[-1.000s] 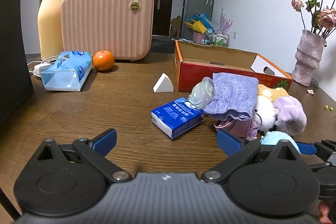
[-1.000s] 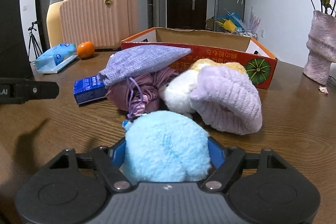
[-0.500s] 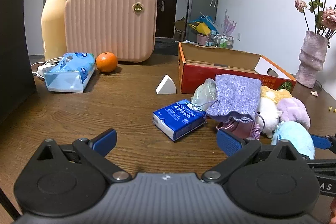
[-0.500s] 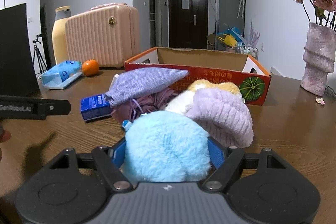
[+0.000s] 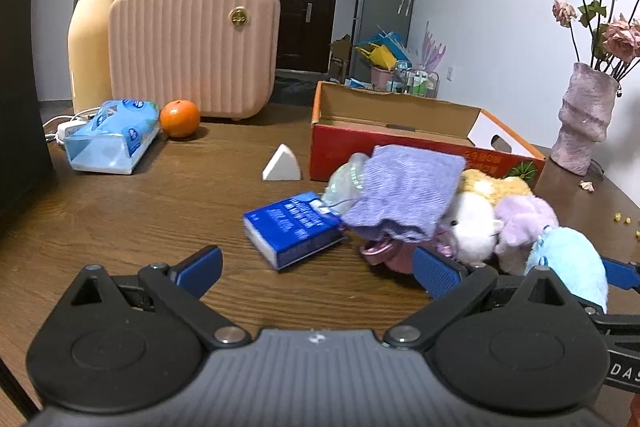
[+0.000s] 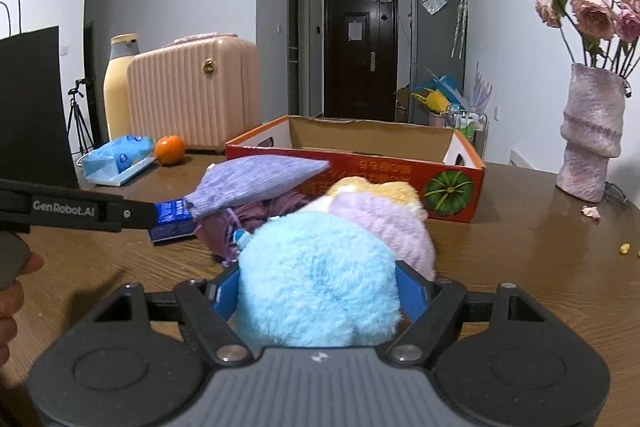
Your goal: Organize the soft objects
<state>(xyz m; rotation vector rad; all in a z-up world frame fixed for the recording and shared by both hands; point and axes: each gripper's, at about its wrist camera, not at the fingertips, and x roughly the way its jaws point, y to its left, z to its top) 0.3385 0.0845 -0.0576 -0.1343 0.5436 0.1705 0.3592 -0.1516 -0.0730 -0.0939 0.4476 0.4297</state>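
My right gripper (image 6: pixel 318 293) is shut on a fluffy light blue plush (image 6: pixel 316 279) and holds it above the table; the plush also shows in the left wrist view (image 5: pixel 568 267). Behind it lies a pile: a purple knit pouch (image 6: pixel 256 183), a lilac plush (image 6: pixel 380 223), a yellow and white plush (image 6: pixel 380 189) and a pink fabric item (image 6: pixel 256 217). The open red cardboard box (image 6: pixel 360 163) stands behind the pile. My left gripper (image 5: pixel 316 267) is open and empty, low over the table, left of the pile (image 5: pixel 404 195).
A blue tissue pack (image 5: pixel 292 227) lies left of the pile, a white wedge (image 5: pixel 282 169) beyond it. An orange (image 5: pixel 180 118), a tissue bag (image 5: pixel 112 137), a pink case (image 5: pixel 192 51) and a yellow jug (image 5: pixel 90 39) stand at the back left. A vase (image 6: pixel 592 139) stands right.
My right gripper has risen with the blue plush, so the box and pile sit lower in its view. My left gripper has stayed open and shifted slightly.
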